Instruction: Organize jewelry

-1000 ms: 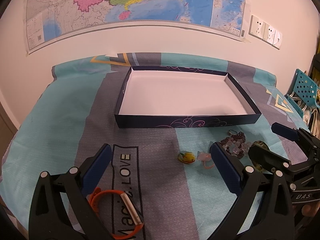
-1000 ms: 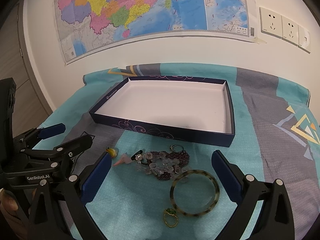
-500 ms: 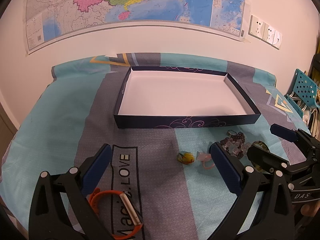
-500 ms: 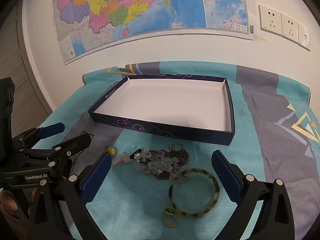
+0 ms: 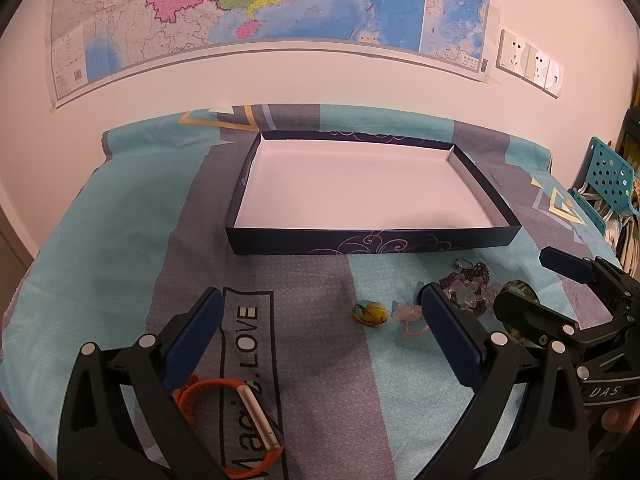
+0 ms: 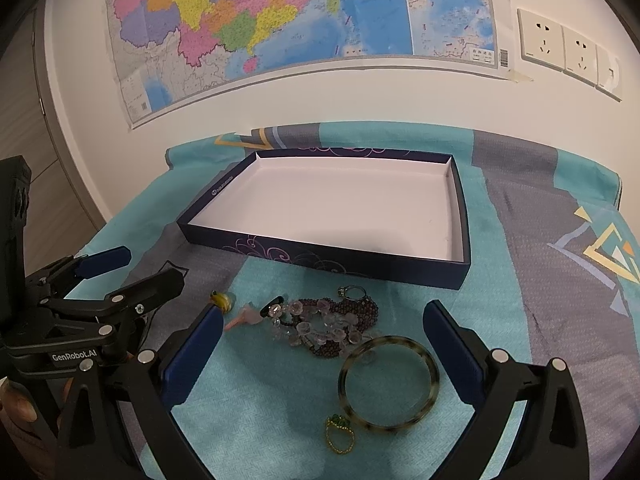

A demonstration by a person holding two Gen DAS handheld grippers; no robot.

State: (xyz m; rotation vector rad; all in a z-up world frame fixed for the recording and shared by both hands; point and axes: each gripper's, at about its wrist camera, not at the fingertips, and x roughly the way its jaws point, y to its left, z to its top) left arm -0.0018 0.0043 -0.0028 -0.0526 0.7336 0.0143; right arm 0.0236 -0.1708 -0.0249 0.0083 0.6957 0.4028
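Lying loose on the teal and grey cloth just in front of the box, the jewelry forms a small heap: a dark beaded bracelet tangled with clear crystal beads, a silver ring at its far edge, a mottled green-brown bangle touching the heap on the near side, and a little gold ring with a green stone just beside the bangle. To the left of the heap sit a pink piece and a yellow bead. The box is shallow, navy outside with pale purple swirls, white inside and holds nothing. The right wrist view shows the bangle whole and the gold ring, which the left wrist view does not; there the bangle is mostly hidden behind the right gripper. The left wrist view alone shows an orange band with a pale metal bar lying on the cloth's printed lettering, partly under that gripper's own left finger. The left gripper has its blue-padded fingers spread wide with nothing between them, hovering near the yellow bead and pink piece. The right gripper is likewise spread wide and holds nothing, framing the heap and bangle. A map and wall sockets sit on the wall behind
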